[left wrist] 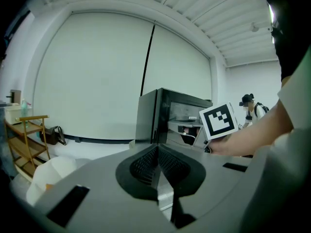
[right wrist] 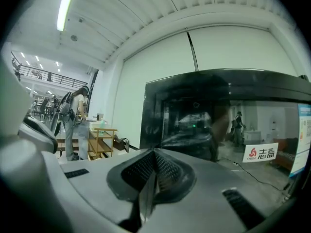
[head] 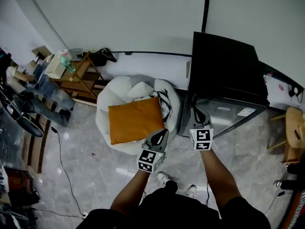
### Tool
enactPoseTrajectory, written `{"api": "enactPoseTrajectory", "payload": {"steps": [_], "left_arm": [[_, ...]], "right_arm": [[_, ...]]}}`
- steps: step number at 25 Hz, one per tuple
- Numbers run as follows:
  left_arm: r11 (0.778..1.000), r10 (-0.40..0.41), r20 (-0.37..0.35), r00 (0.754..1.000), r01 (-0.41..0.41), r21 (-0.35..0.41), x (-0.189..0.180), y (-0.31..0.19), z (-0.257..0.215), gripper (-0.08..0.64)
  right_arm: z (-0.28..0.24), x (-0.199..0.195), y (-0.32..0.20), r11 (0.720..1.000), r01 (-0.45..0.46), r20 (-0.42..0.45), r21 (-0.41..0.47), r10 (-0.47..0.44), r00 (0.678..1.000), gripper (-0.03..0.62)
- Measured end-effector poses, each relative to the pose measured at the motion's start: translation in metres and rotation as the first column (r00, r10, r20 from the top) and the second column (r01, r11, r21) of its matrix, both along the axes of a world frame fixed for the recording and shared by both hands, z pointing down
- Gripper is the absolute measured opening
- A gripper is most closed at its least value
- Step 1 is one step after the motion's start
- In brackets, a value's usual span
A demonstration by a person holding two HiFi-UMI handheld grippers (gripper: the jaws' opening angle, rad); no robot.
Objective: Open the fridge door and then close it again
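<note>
A black fridge [head: 224,70] stands against the back wall at the right, and its glossy glass door [head: 231,114] faces me. The door fills the right gripper view [right wrist: 209,115] and carries a white sticker [right wrist: 260,153]. My right gripper [head: 199,114] is close in front of the door's left part, jaws shut and empty [right wrist: 154,153]. My left gripper [head: 160,137] hangs lower left of it, over a beanbag's edge. It is also shut on nothing [left wrist: 158,150] and points toward the fridge's left side [left wrist: 148,118].
A white beanbag [head: 119,97] with an orange cushion [head: 136,119] sits left of the fridge. A wooden shelf rack [head: 78,78] stands at the far left wall. A wooden stool [head: 294,128] is at the right. A cable [head: 64,168] crosses the floor.
</note>
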State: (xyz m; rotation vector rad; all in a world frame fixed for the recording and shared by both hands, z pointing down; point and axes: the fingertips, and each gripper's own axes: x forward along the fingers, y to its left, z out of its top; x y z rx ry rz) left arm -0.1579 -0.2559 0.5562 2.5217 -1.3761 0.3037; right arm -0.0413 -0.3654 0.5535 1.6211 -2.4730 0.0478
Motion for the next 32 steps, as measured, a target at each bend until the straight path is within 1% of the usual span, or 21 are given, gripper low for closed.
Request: {"api": "enactPoseTrajectory", "payload": {"steps": [3,6,12,14,17,19,22,25,28,32], "left_arm": [[1.000,0.005,-0.009,1.000,-0.005,-0.007,0.002,-0.001,0.002,0.023],[1.000,0.005,-0.007,1.000,-0.005,-0.011,0.004,0.000,0.003,0.022],[1.000,0.015,-0.009,1.000,-0.015,0.021,0.020,0.003,-0.009,0.023],[0.999,0.028,-0.018,0.999,-0.028,0.037,0.028,0.008,-0.017,0.022],[0.996,0.027,-0.025,0.999,-0.024,0.084,0.037,0.010,-0.036,0.022],[0.993,0.023,-0.021,0.999,-0.021,0.113,0.043,0.010,-0.047,0.023],[0.992,0.024,-0.025,0.999,-0.021,0.125,0.054,0.019,-0.056,0.022],[0.994,0.031,-0.019,0.999,-0.028,0.103,0.064,0.034,-0.056,0.022],[0.990,0.038,-0.028,0.999,-0.034,0.138,0.079,0.046,-0.064,0.022],[0.988,0.050,-0.031,0.998,-0.045,0.149,0.099,0.066,-0.068,0.021]], "right_arm": [[0.000,0.001,-0.002,1.000,-0.015,0.004,-0.006,0.015,1.000,0.017],[-0.001,0.001,-0.001,1.000,-0.007,0.013,-0.020,0.008,1.000,0.017],[-0.029,0.008,0.023,0.998,0.062,0.022,0.033,-0.063,0.998,0.017],[-0.036,0.010,0.037,0.995,0.090,0.013,0.040,-0.091,0.996,0.017],[-0.049,0.013,0.060,0.990,0.134,0.003,0.053,-0.134,0.991,0.017],[-0.055,0.018,0.076,0.988,0.143,0.012,0.054,-0.144,0.989,0.017],[-0.063,0.031,0.100,0.988,0.141,0.027,0.067,-0.143,0.989,0.017],[-0.072,0.045,0.121,0.989,0.125,0.043,0.078,-0.128,0.991,0.016],[-0.079,0.062,0.142,0.991,0.102,0.056,0.086,-0.107,0.993,0.017],[-0.083,0.088,0.169,0.993,0.075,0.056,0.092,-0.080,0.995,0.017]]}}
